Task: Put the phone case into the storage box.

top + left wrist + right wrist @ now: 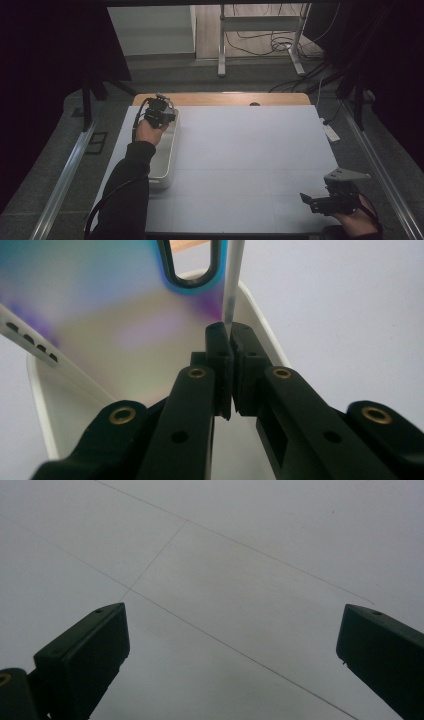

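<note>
A translucent phone case with a rainbow sheen and a dark-rimmed camera cutout stands on edge over a white tray. My left gripper is shut on the case's thin side wall. From the high view, that left gripper hovers above the far end of the long white tray at the table's left. My right gripper rests low near the front right corner, open, and in its own view the right gripper has only bare mat between its jaws.
A pale grey mat covers the table, with a strip of wood showing at the far edge. A power strip lies on the floor to the right, and a metal frame with cables stands beyond.
</note>
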